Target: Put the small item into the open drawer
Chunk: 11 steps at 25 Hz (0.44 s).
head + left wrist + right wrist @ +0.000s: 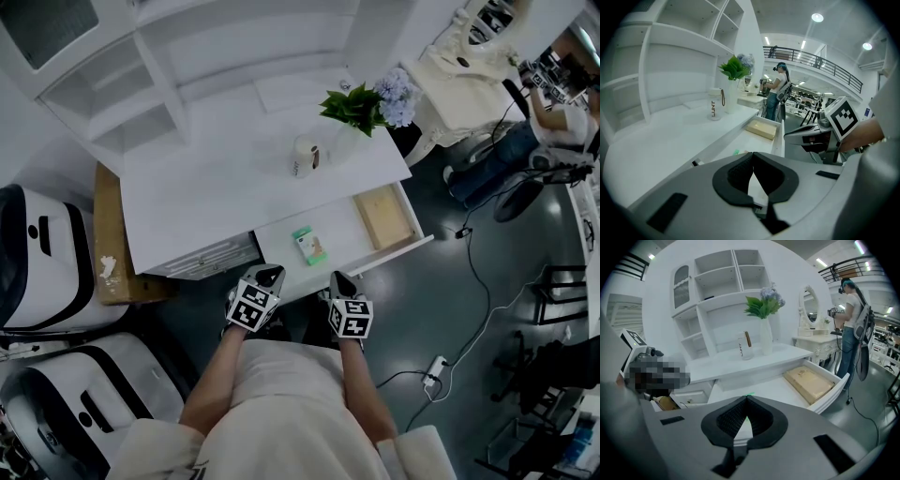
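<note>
The small item, a green and white packet [308,245], lies flat on the floor of the open drawer [277,234], left of its middle. Only a green sliver of the packet [736,151] shows over the left gripper's body, and a similar sliver [749,394] over the right one. My left gripper [267,275] hovers at the drawer's front edge, jaws shut and empty. My right gripper [339,281] hangs beside it, a little to the right, also shut with nothing held. Neither touches the packet.
A flat tan box [382,217] fills the drawer's right end. On the white desk top [206,192] stand a white bottle [306,156] and a vase of green leaves and pale flowers [356,112]. Shelves rise behind; a person [853,319] stands at the right.
</note>
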### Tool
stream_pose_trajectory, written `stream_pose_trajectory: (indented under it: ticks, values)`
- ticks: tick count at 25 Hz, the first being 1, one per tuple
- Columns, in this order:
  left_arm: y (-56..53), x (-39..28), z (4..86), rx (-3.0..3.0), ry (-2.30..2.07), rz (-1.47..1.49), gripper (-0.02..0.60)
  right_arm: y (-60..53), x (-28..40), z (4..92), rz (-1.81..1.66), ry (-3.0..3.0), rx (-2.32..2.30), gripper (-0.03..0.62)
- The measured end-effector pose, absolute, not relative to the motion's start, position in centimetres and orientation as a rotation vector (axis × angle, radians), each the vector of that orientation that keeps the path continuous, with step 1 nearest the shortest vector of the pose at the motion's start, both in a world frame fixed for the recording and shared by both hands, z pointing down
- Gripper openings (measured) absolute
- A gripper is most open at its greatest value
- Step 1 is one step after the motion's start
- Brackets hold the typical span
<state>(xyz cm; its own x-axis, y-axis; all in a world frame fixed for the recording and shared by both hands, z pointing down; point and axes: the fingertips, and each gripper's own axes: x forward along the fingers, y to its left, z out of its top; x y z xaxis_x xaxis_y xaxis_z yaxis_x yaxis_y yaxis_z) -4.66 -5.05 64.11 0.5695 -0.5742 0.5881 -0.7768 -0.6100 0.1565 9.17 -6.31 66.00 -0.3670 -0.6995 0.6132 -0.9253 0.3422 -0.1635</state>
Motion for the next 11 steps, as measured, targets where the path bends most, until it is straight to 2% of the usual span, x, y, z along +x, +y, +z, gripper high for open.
stream_pose_trajectory:
  ticks: [11]
  values:
    - [-4.36, -4.63, 64.08, 2.405, -1.091, 0.697, 0.015, -5.70, 9.12, 65.92, 0.690, -2.179, 1.422, 0.026]
